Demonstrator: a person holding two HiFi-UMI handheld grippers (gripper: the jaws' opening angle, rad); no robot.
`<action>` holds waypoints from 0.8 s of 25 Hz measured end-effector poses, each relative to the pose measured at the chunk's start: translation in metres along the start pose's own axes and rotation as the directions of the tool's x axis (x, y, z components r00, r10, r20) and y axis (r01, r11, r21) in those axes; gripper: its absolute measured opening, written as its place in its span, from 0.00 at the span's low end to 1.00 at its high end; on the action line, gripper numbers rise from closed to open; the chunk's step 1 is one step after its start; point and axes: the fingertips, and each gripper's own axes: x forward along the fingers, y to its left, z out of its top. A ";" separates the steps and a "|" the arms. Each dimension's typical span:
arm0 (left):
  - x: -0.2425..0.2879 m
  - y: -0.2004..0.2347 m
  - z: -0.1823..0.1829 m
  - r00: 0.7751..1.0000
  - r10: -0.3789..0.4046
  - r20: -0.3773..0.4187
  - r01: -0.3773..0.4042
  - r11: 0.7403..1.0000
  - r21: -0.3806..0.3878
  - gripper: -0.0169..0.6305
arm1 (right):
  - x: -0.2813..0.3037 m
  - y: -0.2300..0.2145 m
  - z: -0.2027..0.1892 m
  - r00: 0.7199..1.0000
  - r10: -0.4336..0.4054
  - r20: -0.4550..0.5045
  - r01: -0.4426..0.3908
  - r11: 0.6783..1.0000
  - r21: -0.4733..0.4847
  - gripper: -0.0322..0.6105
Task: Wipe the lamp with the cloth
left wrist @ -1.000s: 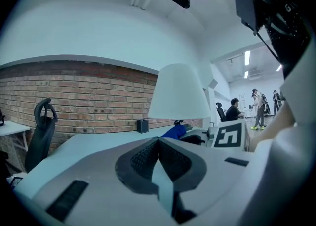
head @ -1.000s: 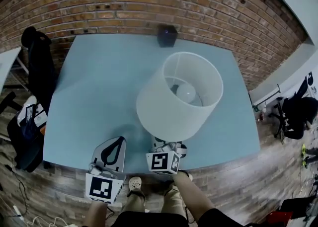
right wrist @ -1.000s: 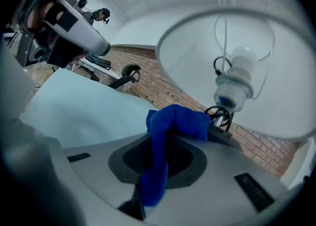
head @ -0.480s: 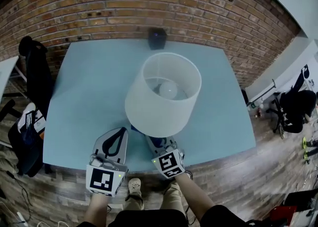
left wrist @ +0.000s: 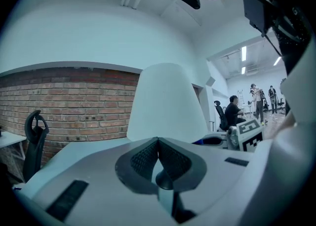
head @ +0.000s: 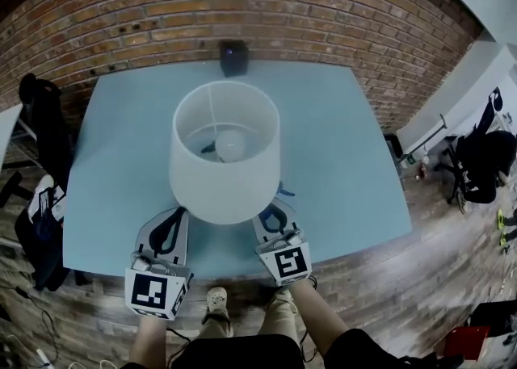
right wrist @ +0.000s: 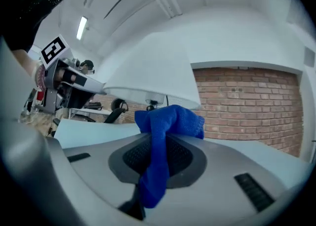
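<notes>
Brick wall (head: 323, 4), pale-blue table (head: 347, 149) — white lamp (head: 226, 174)

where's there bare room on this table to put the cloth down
The table is bare left of the lamp out to its left edge, and right of the lamp to its right edge. Crowded: the near edge, where the left gripper and the right gripper with the cloth sit by the lamp. A black box takes the far middle.

A small black box (head: 233, 58) sits at the pale blue table's (head: 121, 133) far edge, beside the brick wall (head: 266, 4).
</notes>
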 end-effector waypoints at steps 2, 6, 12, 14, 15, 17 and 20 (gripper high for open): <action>0.000 -0.003 -0.003 1.000 0.016 -0.014 -0.016 1.000 0.003 0.04 | 0.012 0.009 -0.018 0.995 0.071 -0.070 -0.072 0.997 -0.012 0.15; 0.002 -0.005 -0.003 0.998 0.061 -0.024 -0.062 0.998 -0.006 0.04 | 0.024 0.022 -0.070 0.937 0.172 -0.304 -0.193 0.980 -0.041 0.15; 0.002 -0.002 -0.006 0.989 0.141 -0.042 -0.142 0.989 -0.029 0.04 | 0.019 0.023 -0.089 0.877 0.291 -0.383 -0.316 0.949 -0.003 0.15; 0.001 -0.002 -0.007 0.983 0.180 -0.045 -0.182 0.982 -0.046 0.04 | 0.015 0.006 -0.077 0.888 0.331 -0.320 -0.325 0.943 0.071 0.15; 0.001 -0.004 -0.008 0.979 0.196 -0.048 -0.198 0.979 -0.047 0.04 | 0.013 -0.007 -0.069 0.895 0.348 -0.279 -0.324 0.937 0.131 0.15; -0.003 -0.007 -0.008 0.971 0.232 -0.053 -0.234 0.972 -0.033 0.04 | 0.015 -0.035 -0.051 0.903 0.391 -0.179 -0.338 0.903 0.265 0.15; -0.015 -0.009 -0.009 0.943 0.326 -0.064 -0.329 0.943 -0.040 0.04 | 0.037 -0.070 -0.027 0.869 0.494 -0.015 -0.427 0.766 0.480 0.15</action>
